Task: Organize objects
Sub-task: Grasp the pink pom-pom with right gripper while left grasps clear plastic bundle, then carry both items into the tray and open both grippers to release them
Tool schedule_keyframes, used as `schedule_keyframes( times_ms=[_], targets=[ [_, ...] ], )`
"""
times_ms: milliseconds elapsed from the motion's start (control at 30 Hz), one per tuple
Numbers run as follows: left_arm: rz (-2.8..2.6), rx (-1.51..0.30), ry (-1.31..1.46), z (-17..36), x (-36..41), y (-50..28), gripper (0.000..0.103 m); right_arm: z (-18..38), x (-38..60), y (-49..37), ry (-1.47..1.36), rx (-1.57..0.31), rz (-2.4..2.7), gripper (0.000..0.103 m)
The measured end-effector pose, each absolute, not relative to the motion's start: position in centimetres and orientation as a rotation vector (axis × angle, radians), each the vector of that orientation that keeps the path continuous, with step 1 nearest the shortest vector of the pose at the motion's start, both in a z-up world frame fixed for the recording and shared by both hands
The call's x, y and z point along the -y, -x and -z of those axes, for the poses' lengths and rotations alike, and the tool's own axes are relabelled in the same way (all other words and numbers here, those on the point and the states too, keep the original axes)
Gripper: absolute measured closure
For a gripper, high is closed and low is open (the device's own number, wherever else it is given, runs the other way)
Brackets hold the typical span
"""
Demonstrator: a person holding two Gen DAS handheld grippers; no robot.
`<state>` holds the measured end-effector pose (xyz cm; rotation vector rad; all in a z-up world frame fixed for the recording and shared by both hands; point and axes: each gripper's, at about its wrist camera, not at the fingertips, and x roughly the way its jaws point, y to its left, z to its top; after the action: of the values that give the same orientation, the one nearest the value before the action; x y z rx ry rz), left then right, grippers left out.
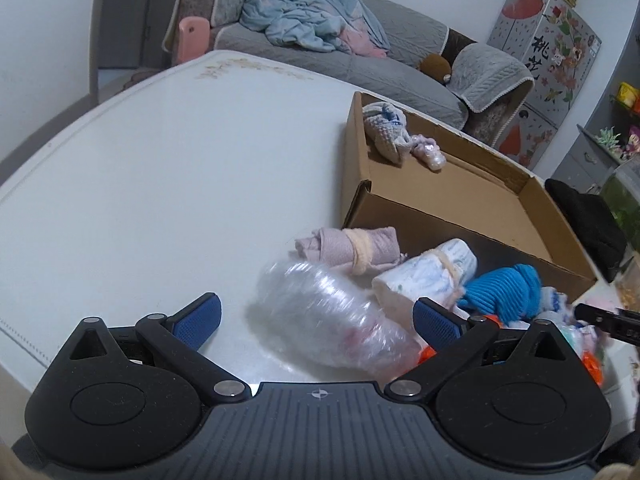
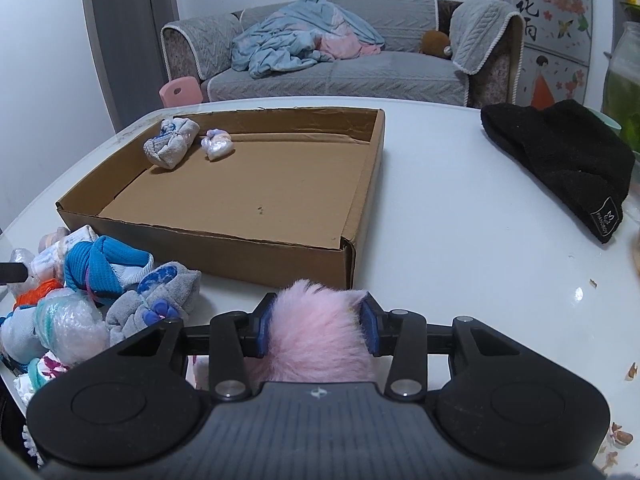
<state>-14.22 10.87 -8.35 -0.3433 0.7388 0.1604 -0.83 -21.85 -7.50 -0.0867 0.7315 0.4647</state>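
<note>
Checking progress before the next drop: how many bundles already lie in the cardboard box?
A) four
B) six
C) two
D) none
C: the cardboard box holds only a grey rolled bundle and a small pale bundle, side by side near its far-left corner.

one box [image 2: 248, 236] on the desk [image 2: 460, 240], with two rolled bundles in it: one grey [image 2: 170, 146], one pale pink [image 2: 218, 145]. one black hat [image 2: 568, 164]. one fluffy pink item [image 2: 316, 332]. the pile [image 2: 100, 292] beside the box is too jumbled to count.
</note>
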Motion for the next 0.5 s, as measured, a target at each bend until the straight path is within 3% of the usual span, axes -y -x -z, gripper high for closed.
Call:
schedule_keyframes(
  times_ms=[67, 167, 333, 500],
  targets=[
    [-0.159, -0.726, 0.306, 8.4, -10.4, 14.1, 0.028, 7.4, 21.9, 0.9, 0.087, -0.73, -0.466, 0.068],
    [-0.127, -0.734, 0.285, 8.3, -10.1, 14.1, 0.037, 7.2, 22.1, 0.9, 0.09, -0.731, -0.472, 0.07],
    [-0.129, -0.717, 0.309, 7.8, -10.8, 14.5, 0.043, 6.5, 22.9, 0.9, 0.083, -0.717, -0.468, 0.072],
    [-0.134, -0.684, 0.284, 6.1, -11.8, 14.8, 0.043, 5.0, 23.5, 1.1, 0.091, -0.692, -0.47, 0.072]
  ],
)
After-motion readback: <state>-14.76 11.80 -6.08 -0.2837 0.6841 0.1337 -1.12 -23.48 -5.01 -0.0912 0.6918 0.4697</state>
